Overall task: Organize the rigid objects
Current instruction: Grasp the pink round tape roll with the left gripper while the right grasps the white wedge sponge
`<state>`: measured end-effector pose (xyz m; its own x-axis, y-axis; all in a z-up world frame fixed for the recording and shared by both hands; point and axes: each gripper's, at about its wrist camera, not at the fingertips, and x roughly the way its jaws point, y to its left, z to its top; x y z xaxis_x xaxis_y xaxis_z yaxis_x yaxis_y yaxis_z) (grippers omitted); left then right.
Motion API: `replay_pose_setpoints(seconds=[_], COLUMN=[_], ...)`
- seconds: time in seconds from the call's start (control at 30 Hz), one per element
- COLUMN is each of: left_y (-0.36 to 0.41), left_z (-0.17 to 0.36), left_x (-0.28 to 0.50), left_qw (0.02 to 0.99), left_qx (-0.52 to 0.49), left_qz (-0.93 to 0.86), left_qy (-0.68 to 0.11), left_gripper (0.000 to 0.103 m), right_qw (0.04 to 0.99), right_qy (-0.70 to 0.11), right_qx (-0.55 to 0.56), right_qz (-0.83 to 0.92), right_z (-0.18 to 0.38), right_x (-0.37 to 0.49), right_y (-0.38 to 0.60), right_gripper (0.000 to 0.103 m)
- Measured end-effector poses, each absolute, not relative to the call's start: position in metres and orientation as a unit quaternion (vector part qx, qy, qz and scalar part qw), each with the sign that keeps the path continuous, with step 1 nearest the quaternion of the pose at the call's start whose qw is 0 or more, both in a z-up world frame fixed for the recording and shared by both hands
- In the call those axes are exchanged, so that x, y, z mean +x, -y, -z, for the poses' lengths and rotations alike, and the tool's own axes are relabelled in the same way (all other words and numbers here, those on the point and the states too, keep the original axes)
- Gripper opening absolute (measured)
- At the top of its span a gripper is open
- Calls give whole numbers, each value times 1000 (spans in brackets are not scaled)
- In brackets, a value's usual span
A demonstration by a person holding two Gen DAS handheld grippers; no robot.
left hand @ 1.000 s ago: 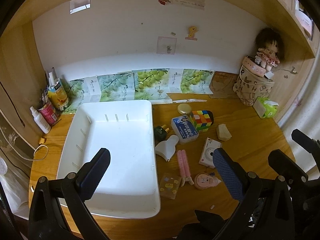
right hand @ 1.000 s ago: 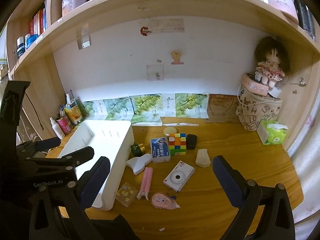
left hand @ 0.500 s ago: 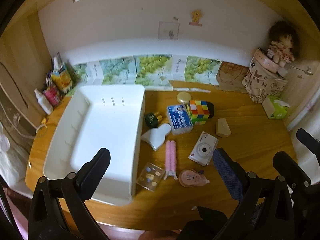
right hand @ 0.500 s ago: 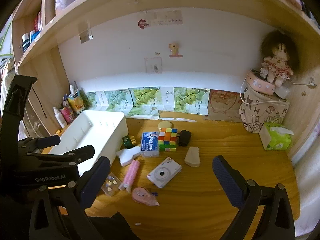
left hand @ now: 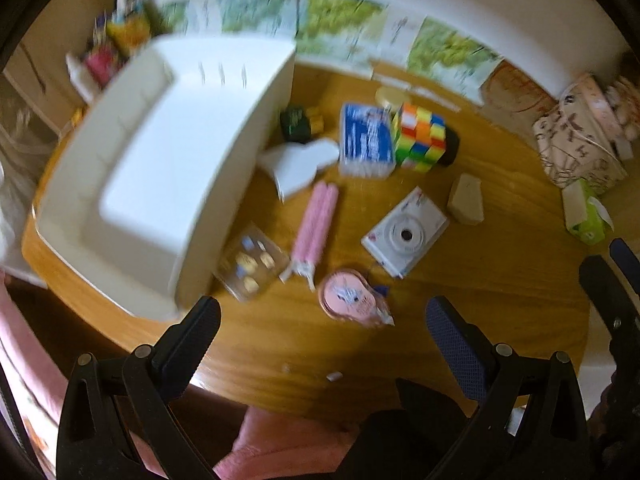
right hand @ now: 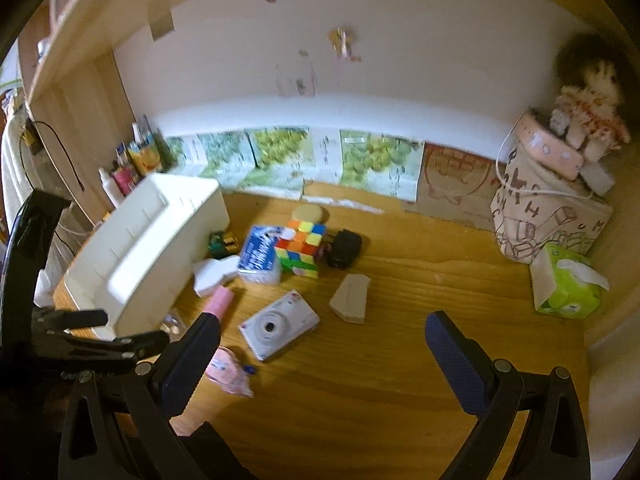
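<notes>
- Both tools hang above the wooden desk [right hand: 400, 360] with nothing held: the left gripper [left hand: 320, 344] has its jaws spread wide, and so does the right gripper [right hand: 320, 352].
- The white bin [left hand: 160, 152] sits empty at the desk's left edge; the loose items lie just right of it (all still outside).
- Nearest the front edge are the pink round case [left hand: 348, 298] and the white instant camera [right hand: 280, 326]; either looks a sensible first pick.
- Come straight down and close across the camera's narrow sides, since it lies flat.
- The Rubik's cube [right hand: 302, 246] touches the blue packet [right hand: 258, 254], so clearing outer items first leaves finger room.
- The front-right desk is bare, good for approach.
</notes>
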<state>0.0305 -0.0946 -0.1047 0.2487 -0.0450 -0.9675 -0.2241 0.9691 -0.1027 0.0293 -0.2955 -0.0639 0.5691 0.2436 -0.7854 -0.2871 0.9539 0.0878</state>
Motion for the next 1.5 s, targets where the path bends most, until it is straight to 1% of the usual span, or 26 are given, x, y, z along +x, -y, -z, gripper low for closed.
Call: replay_pose_setpoints(seconds=[0.27, 0.53, 0.63, 0.8, 0.83, 0.9, 1.03, 1.13, 1.2, 1.3, 1.37, 1.4, 1.43, 1.47, 1.5], left_y=[99, 91, 89, 89, 89, 86, 80, 78, 75, 76, 77, 76, 76, 76, 73], left_z=[151, 186, 193, 200, 201, 204, 216, 229, 237, 252, 255, 257, 258, 258, 260], left_x=[46, 56, 58, 68, 69, 69, 65, 62, 61, 66, 67, 68, 69, 68, 68], left_qw=[704, 641, 627, 611, 609, 603, 592, 585, 579, 572, 574, 576, 577, 579, 579], left_qx=[-184, -248, -265, -287, -290, -296, -306, -312, -319, -333, -333, -334, -334, -335, -337], left_qz=[-94, -143, -156, -167, -168, -170, -173, -175, -175, -174, -174, -174, -174, -173, -172], left_qy=[-679, -712, -716, -719, -719, -721, -725, -727, -729, -729, -727, -726, -725, -723, -722], left_gripper=[102, 102, 102, 101, 99, 93, 87, 81, 73, 67, 65, 62, 60, 55, 55], right_qw=[840, 788, 770, 752, 750, 744, 733, 732, 732, 734, 737, 739, 740, 742, 743], right_qy=[-516, -597, -621, -643, -646, -653, -666, -668, -667, -666, -661, -659, -658, -655, -653], right_qx=[2, 37, 41, 32, 28, 18, 11, 3, -4, -17, -26, -28, -31, -34, -36], right_qz=[-166, -146, -140, -141, -142, -139, -137, -135, -137, -135, -135, -136, -138, -139, -140], right_z=[111, 167, 185, 205, 208, 214, 225, 228, 228, 228, 227, 227, 226, 225, 225], right_x=[89, 141, 154, 172, 174, 177, 183, 186, 186, 188, 188, 188, 189, 189, 190], right_y=[310, 317, 316, 308, 305, 301, 298, 296, 294, 290, 288, 287, 286, 286, 281], right_gripper=[102, 102, 95, 95, 95, 91, 83, 82, 82, 80, 72, 70, 65, 58, 53])
